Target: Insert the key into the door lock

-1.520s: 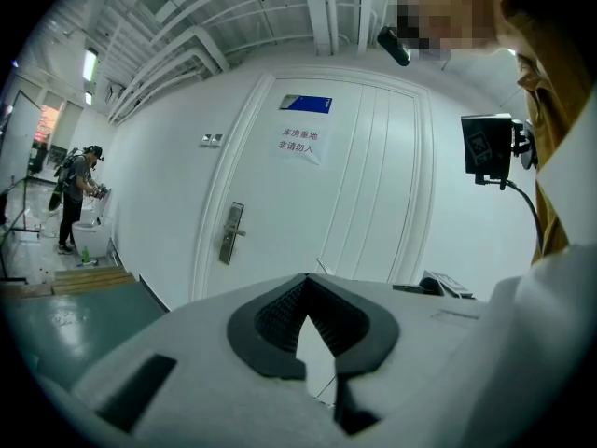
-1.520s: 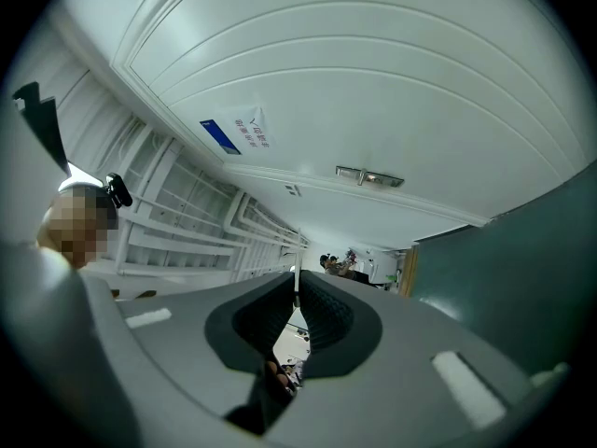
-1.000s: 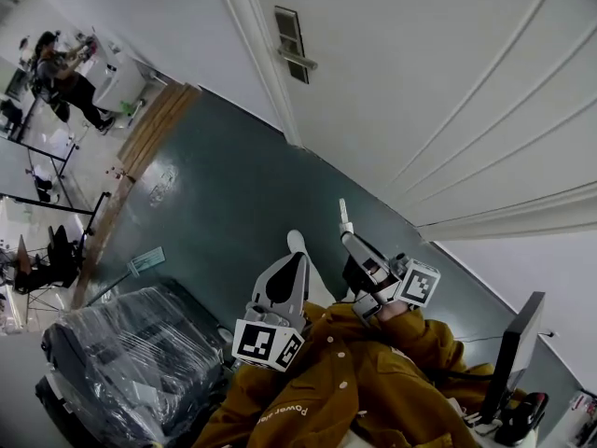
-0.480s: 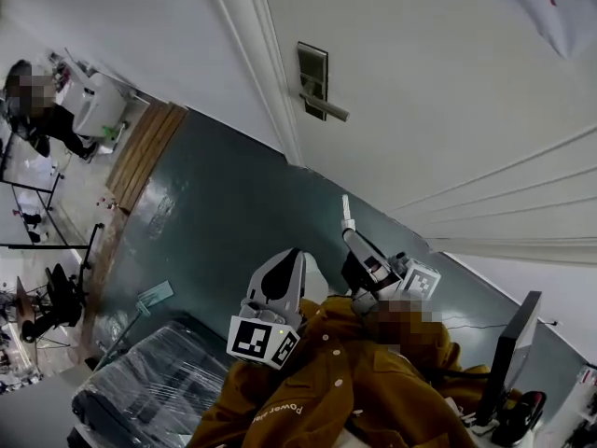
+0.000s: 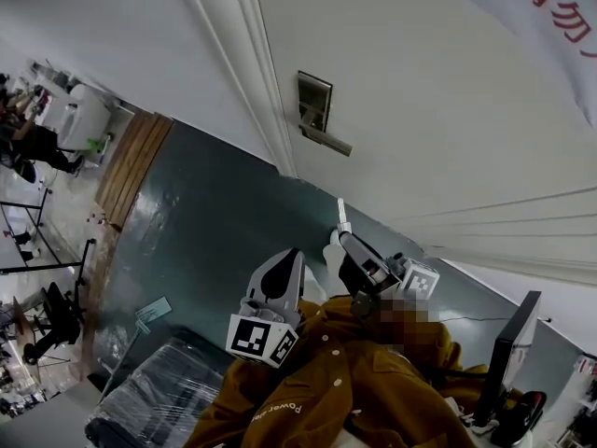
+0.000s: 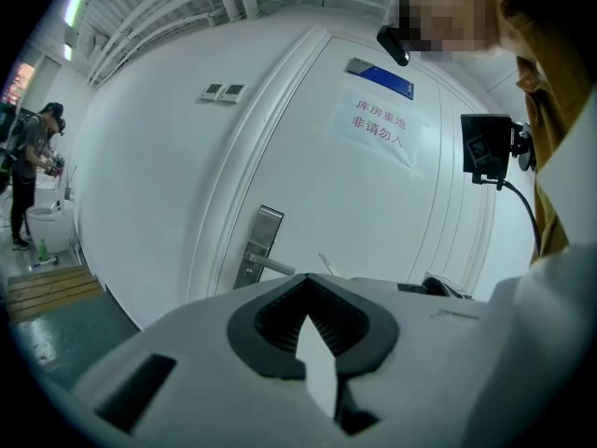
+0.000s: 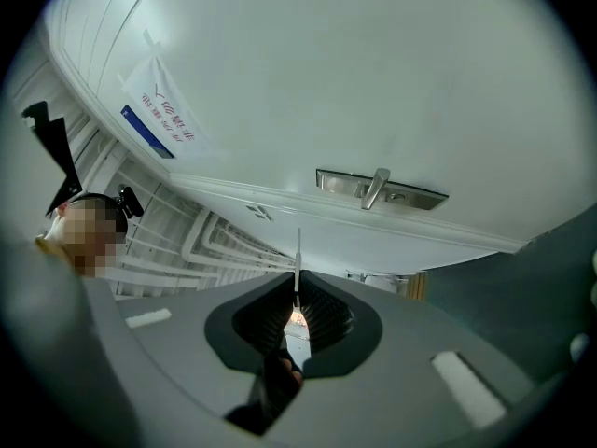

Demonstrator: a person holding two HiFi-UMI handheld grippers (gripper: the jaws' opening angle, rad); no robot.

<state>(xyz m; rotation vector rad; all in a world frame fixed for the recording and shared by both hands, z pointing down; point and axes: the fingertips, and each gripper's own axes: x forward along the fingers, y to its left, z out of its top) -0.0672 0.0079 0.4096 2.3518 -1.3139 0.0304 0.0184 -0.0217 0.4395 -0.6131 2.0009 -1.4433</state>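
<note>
Close against a mustard-yellow jacket point(image 5: 336, 381), the left gripper point(image 5: 284, 271) is held with its jaws together and nothing between them, taking no part in the work. Just beside it, the right gripper point(image 5: 348, 239) is clamped on the key point(image 5: 342, 215), whose thin blade sticks out past the jaw tips and points up toward the door point(image 5: 448, 91).

Beyond the key lies a stretch of dark green floor point(image 5: 215, 213). Past that is the door lock point(image 5: 314, 110), a metal plate with a lever handle set near the door's edge. In the right gripper view the key point(image 7: 298, 259) stands below the lock plate point(image 7: 382, 188) and well apart from it. The keyhole itself cannot be made out in any view.

By the look of it, only the first part of the task is done: the key is gripped and roughly aimed at the door. Left to do are closing the gap, lining the blade up with the keyhole and pushing it in. A paper notice point(image 5: 560, 17) with red print hangs higher on the door.
</note>
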